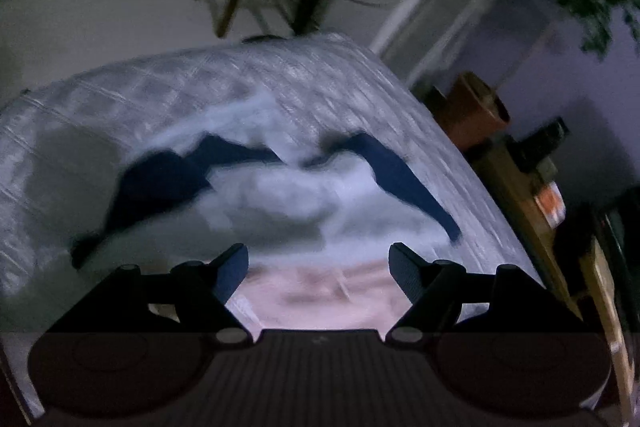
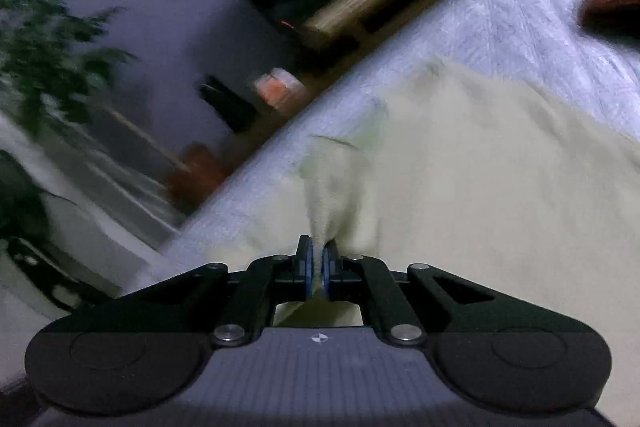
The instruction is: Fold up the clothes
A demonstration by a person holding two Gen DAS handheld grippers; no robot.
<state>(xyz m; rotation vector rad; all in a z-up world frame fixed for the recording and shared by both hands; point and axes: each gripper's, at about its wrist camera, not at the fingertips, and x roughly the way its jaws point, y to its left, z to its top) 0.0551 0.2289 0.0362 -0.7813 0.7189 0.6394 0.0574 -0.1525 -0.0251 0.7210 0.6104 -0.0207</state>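
Cloth (image 2: 500, 187), pale and limp, is pinched at a bunched fold between the shut pads of the right claw (image 2: 318, 263) and spreads ahead and rightward over the bed (image 2: 520, 11). Left claw (image 1: 318, 267) gapes empty above a pale-and-navy garment (image 1: 280, 187). Light, soft stuff: best gripped at edges or corners.

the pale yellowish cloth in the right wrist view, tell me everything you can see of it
The pale yellowish cloth looks like soft, plain fabric, blurred here. It lies spread over the white quilted bed cover, filling the lower right of the view. One bunched edge rises in a narrow fold into the right gripper, whose jaws are shut on it. What garment it is cannot be told.
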